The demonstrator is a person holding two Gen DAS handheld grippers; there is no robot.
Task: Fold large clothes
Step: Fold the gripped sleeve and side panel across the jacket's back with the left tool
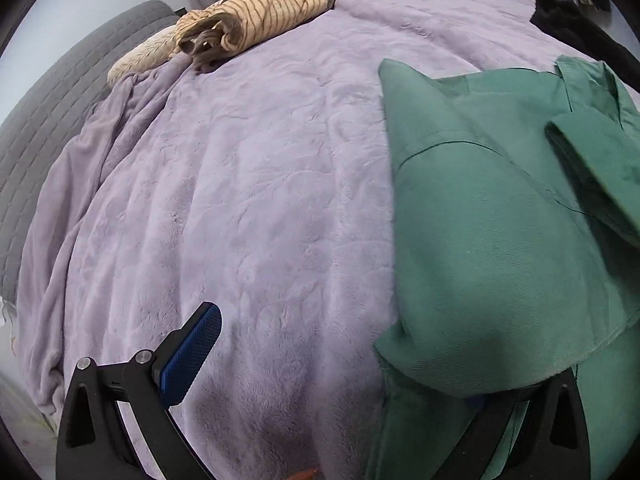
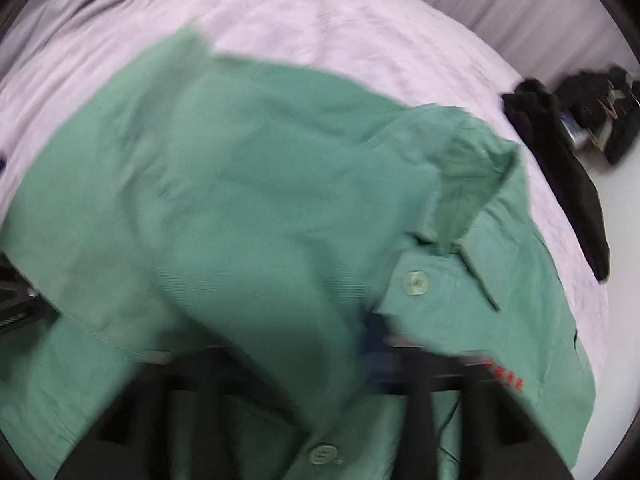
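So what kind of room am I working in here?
Most likely a bedroom: the green shirt lies on a bed spread with a plush lilac blanket, a grey quilted headboard stands at the side, and a striped garment lies at the far edge.

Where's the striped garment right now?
The striped garment lies bunched at the far edge of the lilac blanket, upper left in the left wrist view, well apart from the green shirt at right.
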